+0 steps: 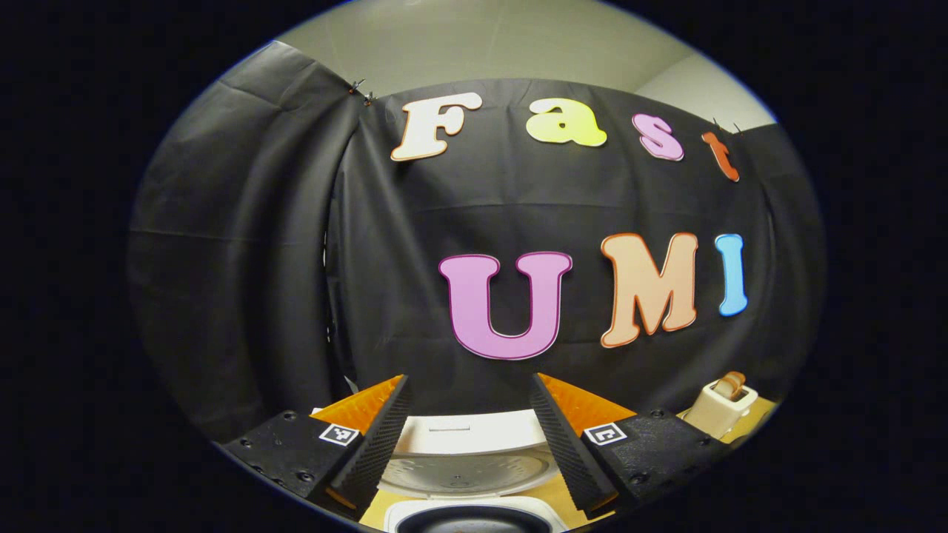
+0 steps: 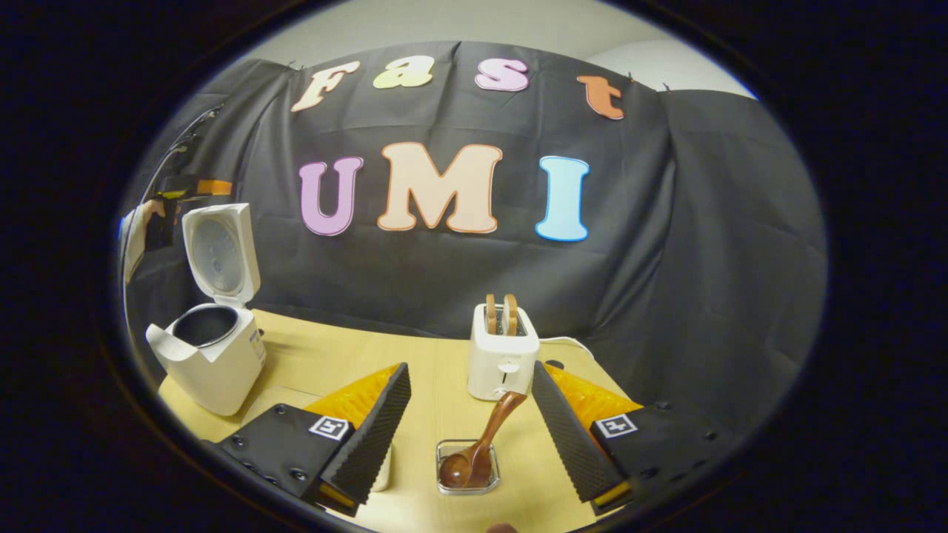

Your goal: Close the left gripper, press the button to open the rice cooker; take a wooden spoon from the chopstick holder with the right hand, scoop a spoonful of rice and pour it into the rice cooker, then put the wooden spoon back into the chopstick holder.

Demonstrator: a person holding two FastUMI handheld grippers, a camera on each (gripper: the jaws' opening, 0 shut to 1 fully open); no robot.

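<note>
**A:** So, where did the job stand at that moment?

**B:** Hard to pin down. The rice cooker stood at the left of the right gripper view with its lid swung upright and the dark pot showing. The wooden spoon sat bowl-down in the small clear holder at bottom centre, its handle leaning up toward the toaster. That fitted a spoon waiting to be lifted out, and equally one set back after the pour.

**A:** And the grippers?

**B:** Both were spread wide and held nothing. The right gripper was above the bench, and the spoon lay between its fingers, lower in the frame than the tips and touching neither. The left gripper looked over the cooker's raised lid at the bottom of its own view.

**A:** What would good handling need?

**B:** In my judgement, any grip on that spoon should land on the slanted handle, well above the bowl. The holder looked light enough to tip
</note>
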